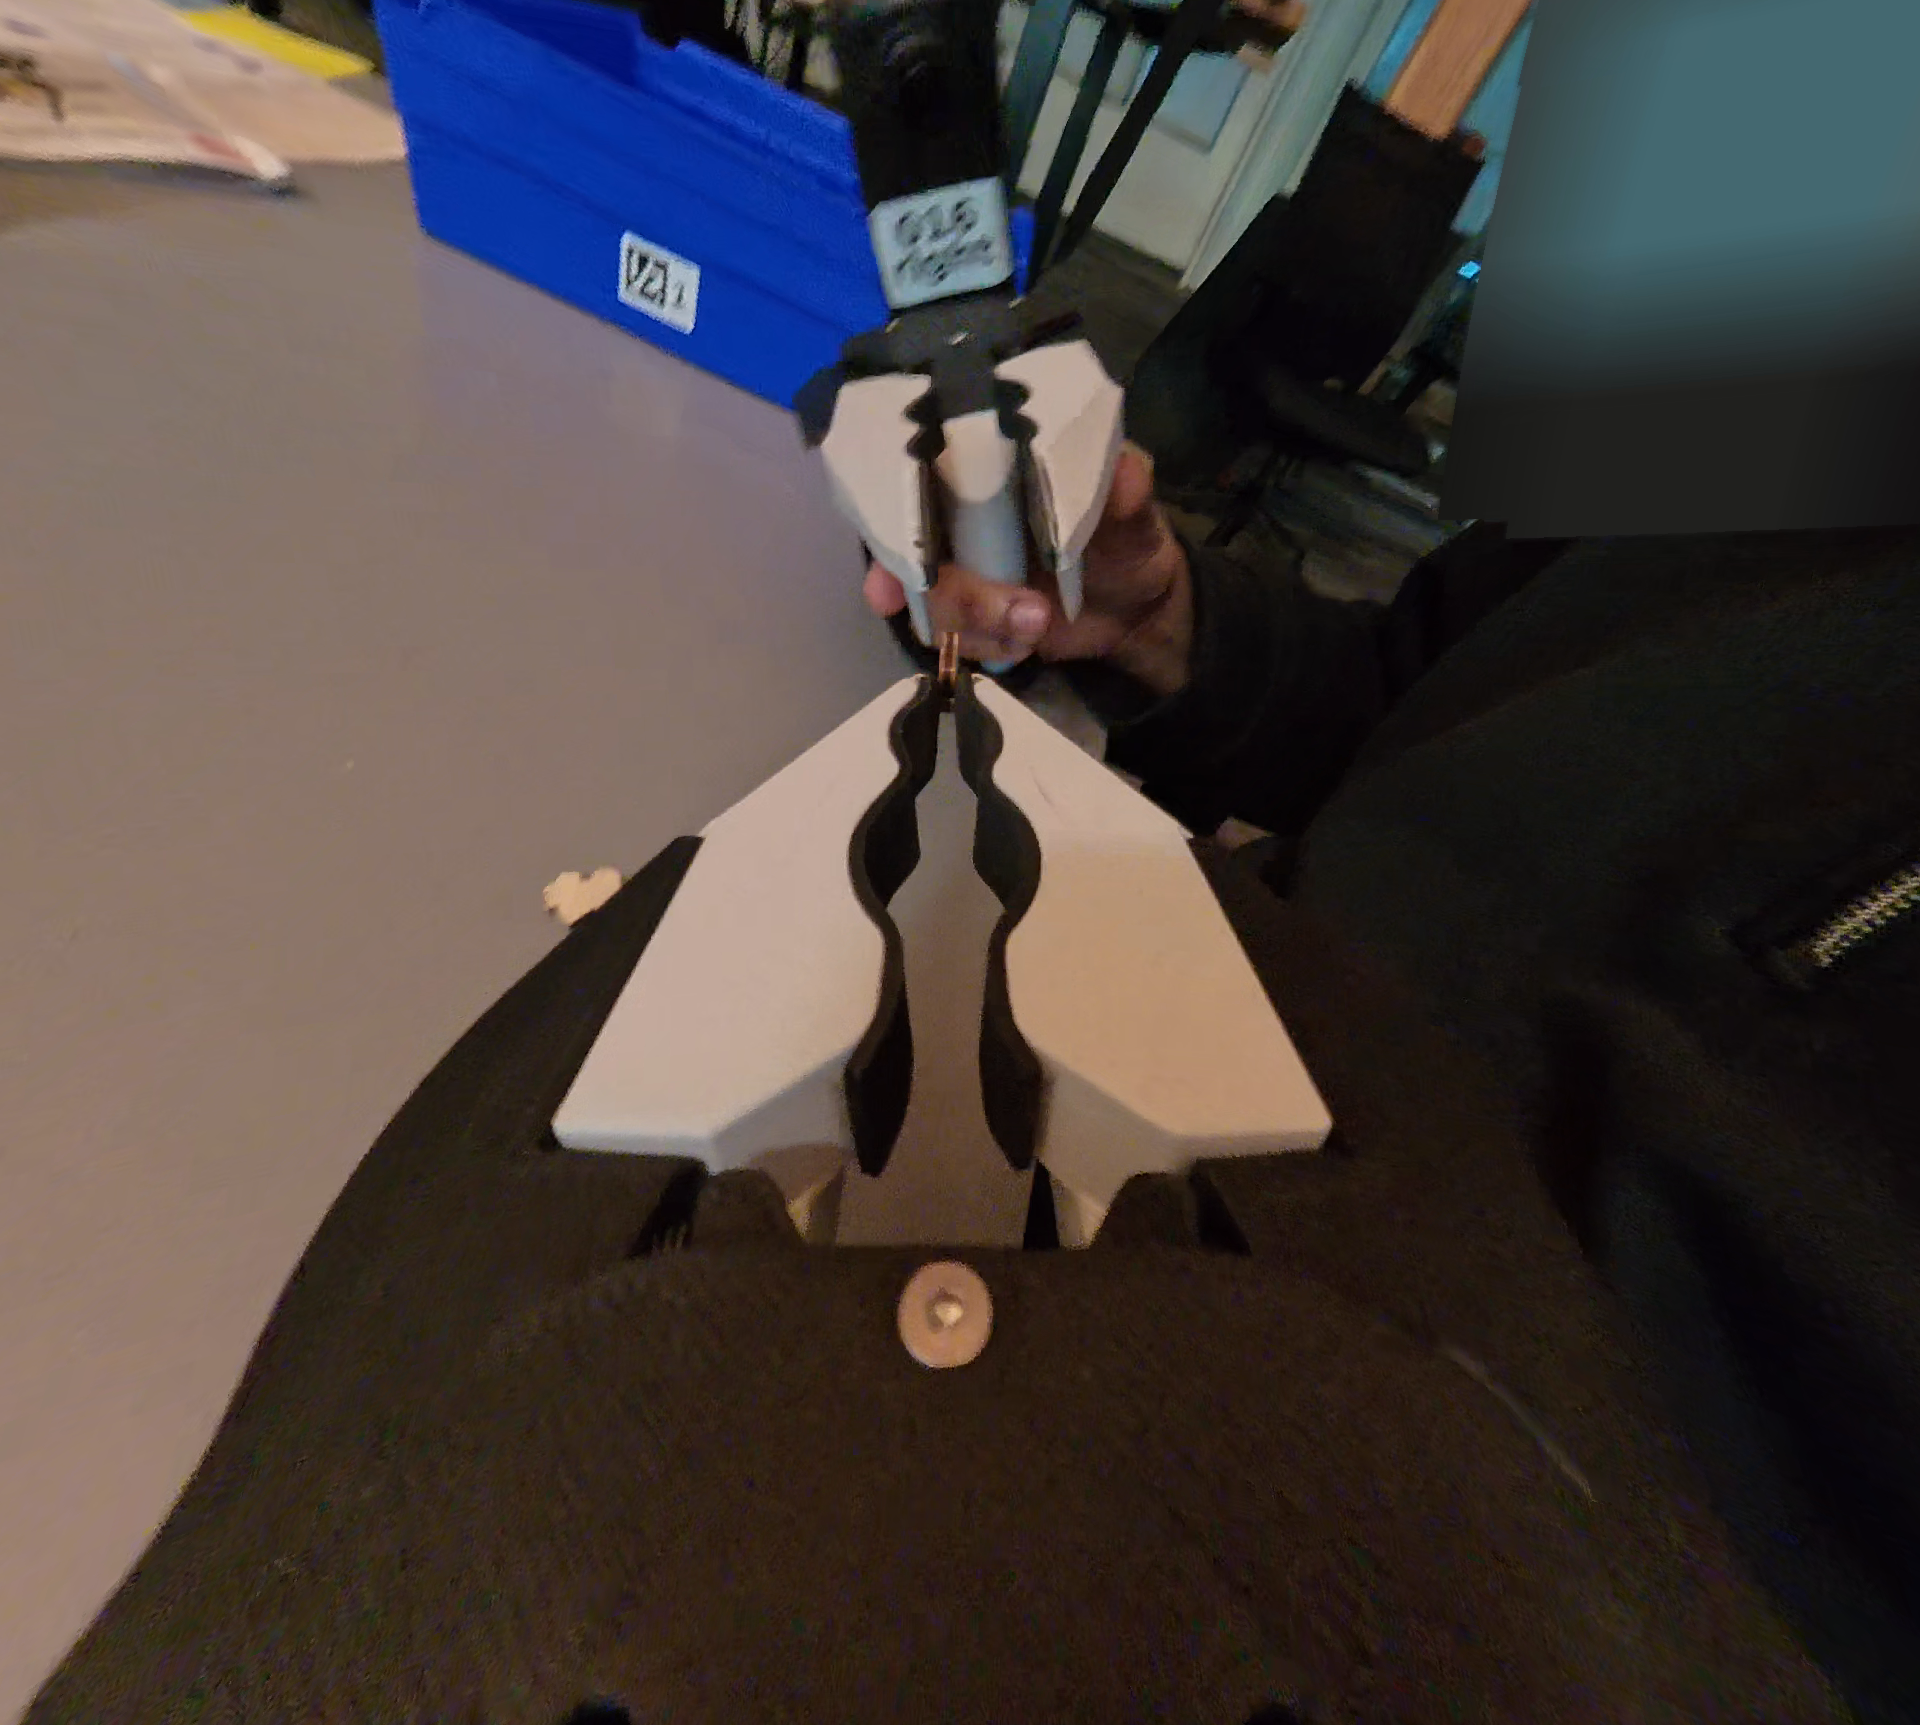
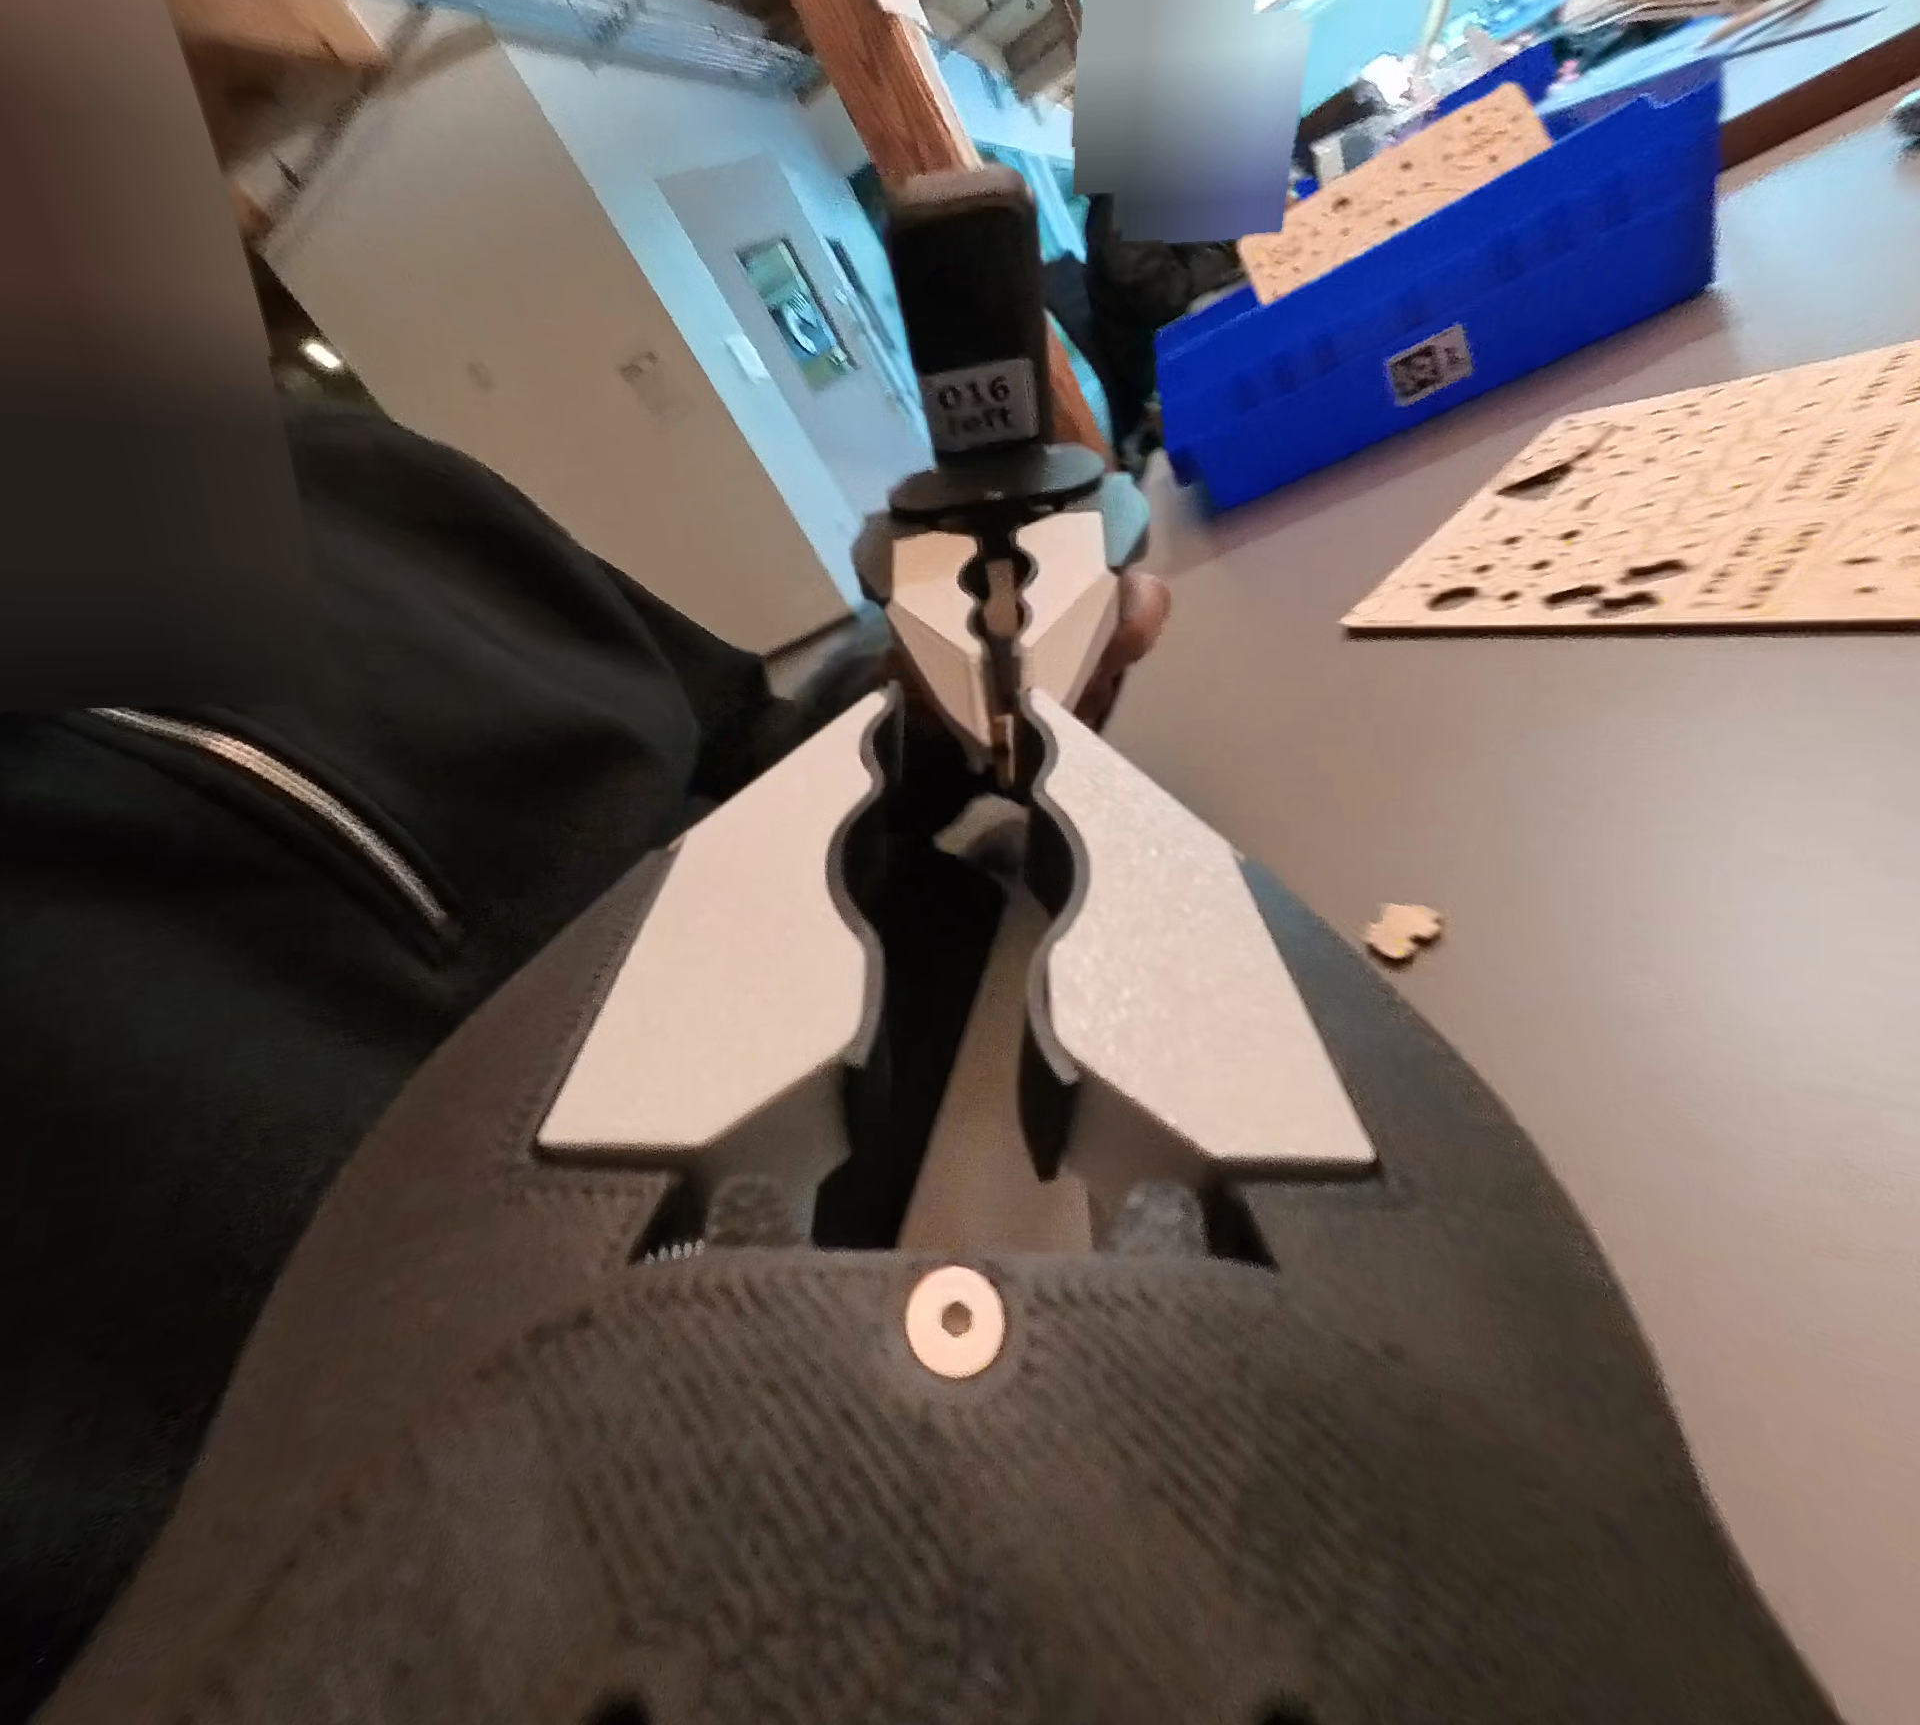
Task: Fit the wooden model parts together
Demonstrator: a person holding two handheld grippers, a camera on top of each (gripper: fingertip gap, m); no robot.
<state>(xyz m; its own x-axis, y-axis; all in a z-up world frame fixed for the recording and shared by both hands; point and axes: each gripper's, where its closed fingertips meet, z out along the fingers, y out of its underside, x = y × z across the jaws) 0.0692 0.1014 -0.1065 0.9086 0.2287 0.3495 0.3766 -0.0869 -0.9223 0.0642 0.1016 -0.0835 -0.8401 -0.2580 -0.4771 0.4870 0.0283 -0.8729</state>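
Grippers tip to tip, blurred.
My left gripper [image 1: 943,688] pinches a thin wooden piece [image 1: 947,659] edge-on, mostly hidden; my right gripper [image 2: 961,740] stands released around it.

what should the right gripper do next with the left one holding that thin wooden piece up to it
Probably draw the right gripper straight back a little. Its fingers stand open, while the left gripper is shut on the thin wooden piece, seen edge-on at its tips. The two tips almost meet, so backing off should avoid knocking the piece.
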